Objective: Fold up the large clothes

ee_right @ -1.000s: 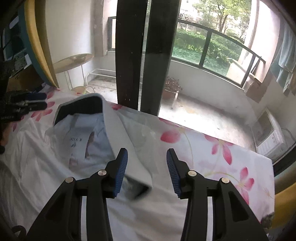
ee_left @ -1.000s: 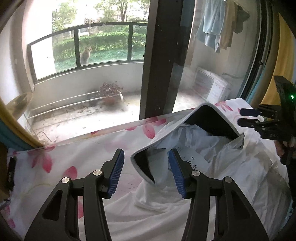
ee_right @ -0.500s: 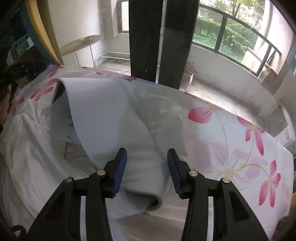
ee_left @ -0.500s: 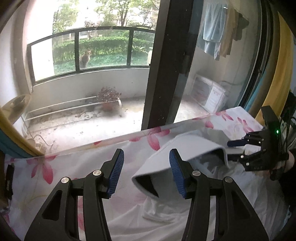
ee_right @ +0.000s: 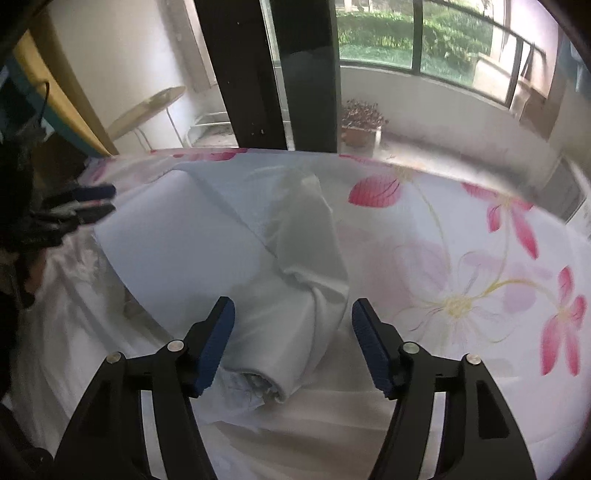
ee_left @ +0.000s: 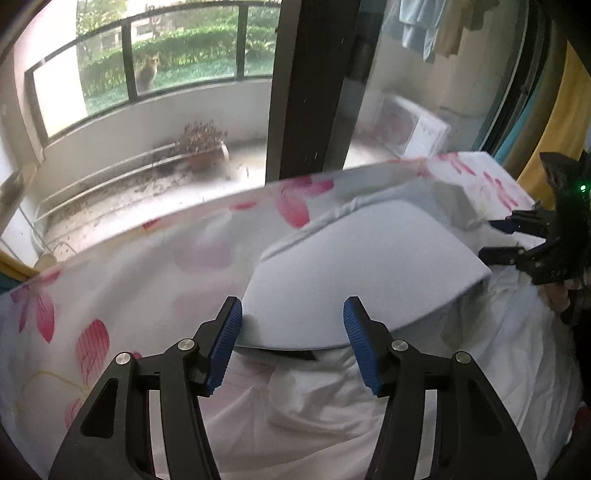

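On the floral sheet, against the glass balcony door: one pale blue garment, large, lying in a loose heap with a smooth flap folded over the top and a rolled, tube-like part on the side away from the door.

Left hand-held gripper: blue-padded fingers spread apart, empty, poised at the garment's near edge, the flap showing between them; contact with the cloth cannot be told.

Right hand-held gripper: fingers likewise parted, nothing clamped, set either side of the rolled part. In the left wrist view it appears at the garment's far end, fingertips near the flap's corner.

Beyond the door: balcony with a potted plant, a white box-shaped appliance, hanging laundry and a railing; a cat sits outside the railing. Yellow curtain beside the door frame.
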Tool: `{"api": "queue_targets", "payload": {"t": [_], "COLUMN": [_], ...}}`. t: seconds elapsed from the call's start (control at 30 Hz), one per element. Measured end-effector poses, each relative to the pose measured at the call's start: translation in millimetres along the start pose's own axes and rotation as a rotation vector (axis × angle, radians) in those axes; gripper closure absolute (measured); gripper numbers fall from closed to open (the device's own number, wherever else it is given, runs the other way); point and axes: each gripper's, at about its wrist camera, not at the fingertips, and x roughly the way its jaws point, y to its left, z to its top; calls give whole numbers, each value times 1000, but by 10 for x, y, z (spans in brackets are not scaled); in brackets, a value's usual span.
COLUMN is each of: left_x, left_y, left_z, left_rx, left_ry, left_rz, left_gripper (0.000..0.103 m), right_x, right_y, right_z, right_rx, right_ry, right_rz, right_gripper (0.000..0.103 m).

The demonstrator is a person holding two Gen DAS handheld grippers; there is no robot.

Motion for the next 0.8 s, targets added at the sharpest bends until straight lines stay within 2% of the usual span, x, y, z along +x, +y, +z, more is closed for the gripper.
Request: {"api": "queue_targets", "payload": {"t": [0.03,0.13,0.2,0.3,0.4,0.43,0.47,0.5,0.53,0.63,0.73,0.8], "left_x": [16,50,48,39,41,33,18,-27,-61,-218,-346,-378], "left_y": [8,48,37,-4,-55,-78,-102,-113,-128,-163,-232,-273], "left_z": [-23,-82,-102,-120,-121,-130,-135,-146,-146,-116,-99,-107], "left_rx": [2,-10,7,27,42,50,60,68,75,76,98,115], "left_ry": [5,35,40,51,57,55,49,26,8,-69,-133,-148], "left_rz": [6,-13,-15,-19,-14,-20,-26,-24,-12,18,60,60], "left_gripper": [35,32,31,31,32,41,44,57,77,89,92,92], "right_x": [8,19,25,11,-43,-74,-106,-143,-170,-263,-326,-330], "right_y": [19,106,187,291,412,462,489,529,555,617,690,712], "right_z": [-9,-18,-29,-26,-21,-17,-12,-8,0,8,-17,-38], "right_rx": [-4,-24,-53,-103,-181,-215,-242,-271,-301,-352,-398,-413], "right_ry": [-6,-10,-11,-36,-81,-100,-117,-140,-164,-217,-259,-254], "right_rz": [11,50,69,45,-52,-99,-134,-174,-210,-281,-320,-320], "right_gripper": [45,68,78,85,90,90,90,91,91,91,91,90]}}
